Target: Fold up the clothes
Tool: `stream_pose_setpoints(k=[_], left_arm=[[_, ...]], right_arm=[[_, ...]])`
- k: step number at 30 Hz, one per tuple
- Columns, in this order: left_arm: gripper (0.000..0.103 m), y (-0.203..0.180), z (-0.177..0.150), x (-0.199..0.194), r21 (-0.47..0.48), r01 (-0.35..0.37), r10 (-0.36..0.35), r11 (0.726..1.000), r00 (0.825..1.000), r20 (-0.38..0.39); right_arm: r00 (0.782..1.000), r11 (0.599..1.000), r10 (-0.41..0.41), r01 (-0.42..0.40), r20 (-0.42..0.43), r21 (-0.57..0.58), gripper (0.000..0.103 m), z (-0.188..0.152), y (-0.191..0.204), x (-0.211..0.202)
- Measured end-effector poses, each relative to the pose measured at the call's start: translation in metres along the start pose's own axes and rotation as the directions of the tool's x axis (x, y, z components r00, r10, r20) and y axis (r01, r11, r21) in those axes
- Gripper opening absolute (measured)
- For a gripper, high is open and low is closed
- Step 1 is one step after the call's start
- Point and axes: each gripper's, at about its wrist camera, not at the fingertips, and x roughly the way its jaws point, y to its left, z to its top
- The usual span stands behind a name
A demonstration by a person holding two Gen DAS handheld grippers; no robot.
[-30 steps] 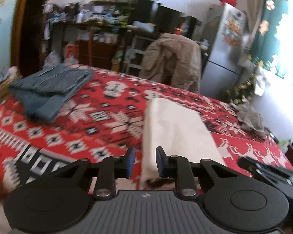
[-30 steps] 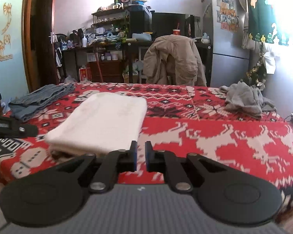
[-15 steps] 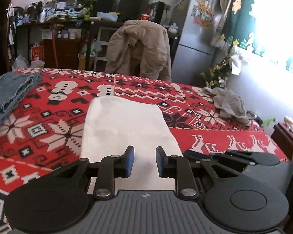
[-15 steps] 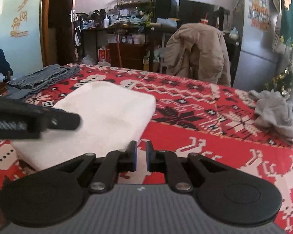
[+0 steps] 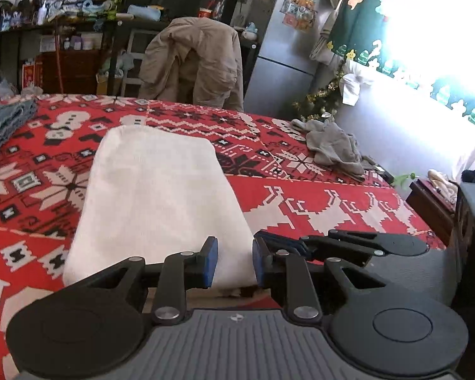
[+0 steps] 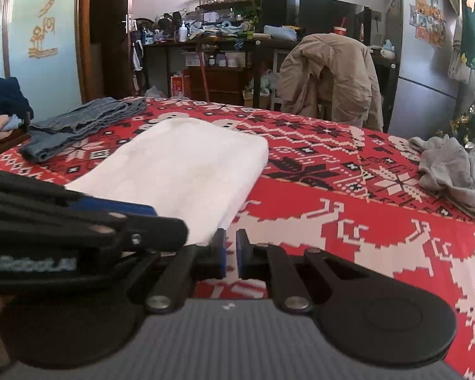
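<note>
Left gripper [image 5: 234,264], jaws a little apart and empty, poised at the near right corner of the folded white garment [image 5: 155,196], which lies just ahead of it on the bed's red patterned blanket [image 5: 316,202]; no cloth is between the pads. Right gripper [image 6: 230,251], jaws nearly closed with only a slit between them and nothing held, just off the same near edge of the white garment [image 6: 186,167], beside the left gripper [image 6: 88,231], which crosses its view from the left. Farther out: folded blue jeans [image 6: 79,123] ahead and to the left, a crumpled grey garment [image 6: 446,171] ahead and well to the right, a tan coat [image 6: 329,76] over a chair beyond the bed. Step in hand, by judgement: the white piece looks already folded into a neat rectangle, so both grippers appear placed either to take its near edge for a last fold or to move it aside. The next move would call for wider jaws and a low approach that catches all layers at the edge. Writing: pale lettering on the left gripper's side, too blurred to read; yellow characters on the wall [image 6: 44,15], illegible; fridge magnets [image 6: 427,12] unreadable.
</note>
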Motion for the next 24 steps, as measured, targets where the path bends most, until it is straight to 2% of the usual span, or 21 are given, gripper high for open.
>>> stream_pose_setpoints(k=[5, 18, 22, 24], left_arm=[[0.022, 0.003, -0.002, -0.003, -0.036, 0.027, -0.028, 0.999, 0.999, -0.018], [0.022, -0.002, -0.013, -0.015, -0.034, 0.044, -0.046, 0.998, 0.998, -0.041], [0.022, -0.002, -0.012, -0.023, -0.061, 0.072, -0.075, 0.996, 0.996, -0.056], [0.022, -0.002, -0.008, -0.03, -0.061, 0.06, -0.061, 0.996, 0.998, -0.027]], right_arm=[[1.0, 1.0, 0.023, -0.023, -0.011, 0.007, 0.009, -0.004, 0.002, -0.011], [0.999, 0.999, 0.036, -0.036, -0.032, -0.02, 0.008, -0.016, 0.014, -0.041], [0.998, 0.998, 0.039, -0.041, -0.048, -0.047, 0.01, -0.021, 0.017, -0.052], [0.998, 0.999, 0.032, -0.033, -0.045, -0.036, 0.012, -0.022, 0.016, -0.058]])
